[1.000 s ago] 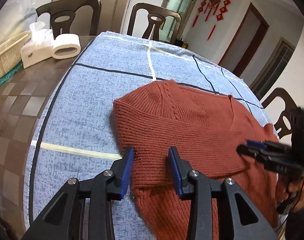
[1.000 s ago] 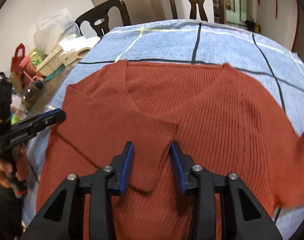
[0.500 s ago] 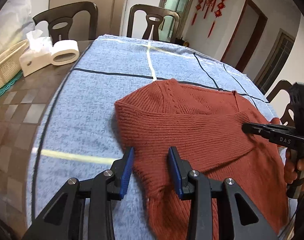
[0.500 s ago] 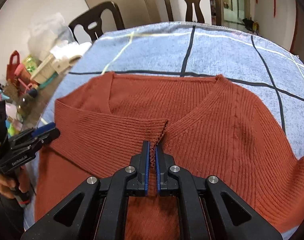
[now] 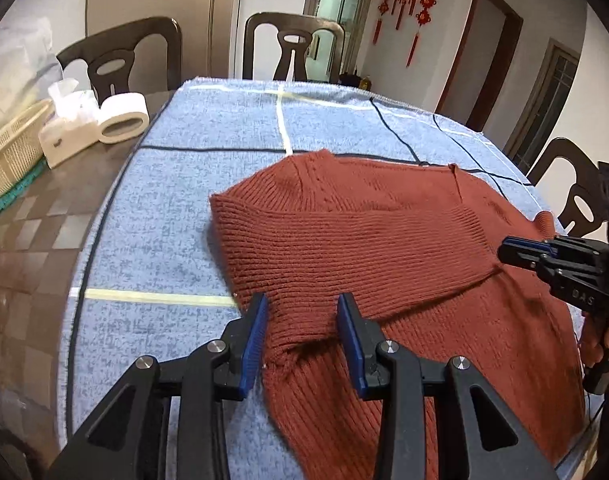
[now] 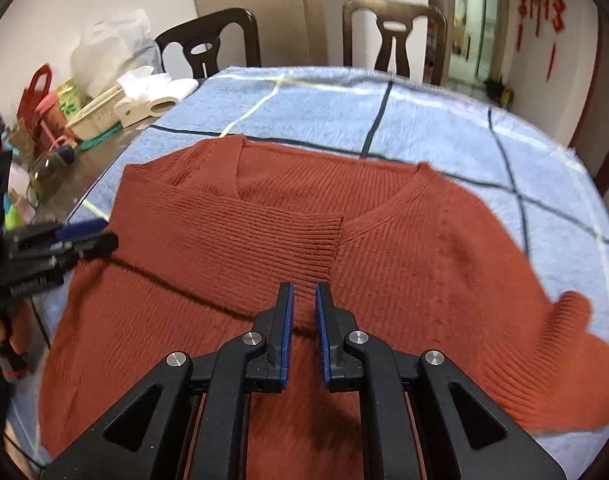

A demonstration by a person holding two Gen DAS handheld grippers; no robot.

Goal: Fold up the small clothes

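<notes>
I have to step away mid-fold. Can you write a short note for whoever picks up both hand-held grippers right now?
Left hand-held gripper: open, jaws astride the sweater's folded side edge, not pinching it.
Right hand-held gripper: jaws have just been opening, narrow gap, nothing held, just short of the folded sleeve's cuff.
Sweater lies flat on the blue cloth.
Done: one sleeve folded across the chest.
Left: the other sleeve, still spread out, then the body folds.
</notes>
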